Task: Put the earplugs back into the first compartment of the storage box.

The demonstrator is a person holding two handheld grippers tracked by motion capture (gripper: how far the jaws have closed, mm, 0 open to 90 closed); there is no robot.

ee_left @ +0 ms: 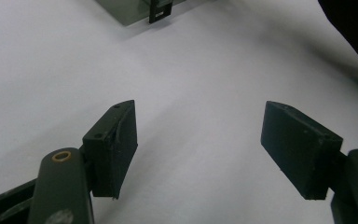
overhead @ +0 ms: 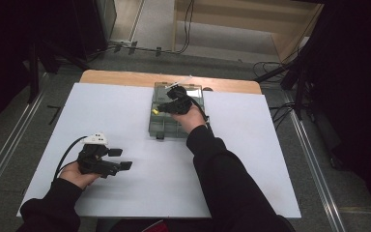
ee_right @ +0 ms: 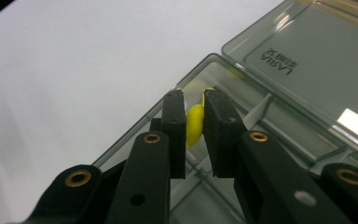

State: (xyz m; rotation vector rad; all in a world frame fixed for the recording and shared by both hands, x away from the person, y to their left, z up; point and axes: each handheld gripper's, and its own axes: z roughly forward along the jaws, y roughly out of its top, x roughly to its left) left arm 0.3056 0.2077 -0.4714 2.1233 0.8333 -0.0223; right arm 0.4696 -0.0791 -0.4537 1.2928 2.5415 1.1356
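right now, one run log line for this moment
right gripper: shut on yellow piece over compartment box | left gripper: open, over white sheet

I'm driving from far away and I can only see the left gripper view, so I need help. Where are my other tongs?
Observer: The right tongs are over a clear box at the far side of the white table.
Operator: Are they holding something?
Observer: Yes, a small yellow piece is pinched between them.
Operator: Is the box open?
Observer: Yes. Its lid is folded back, and you can see the dividers inside.
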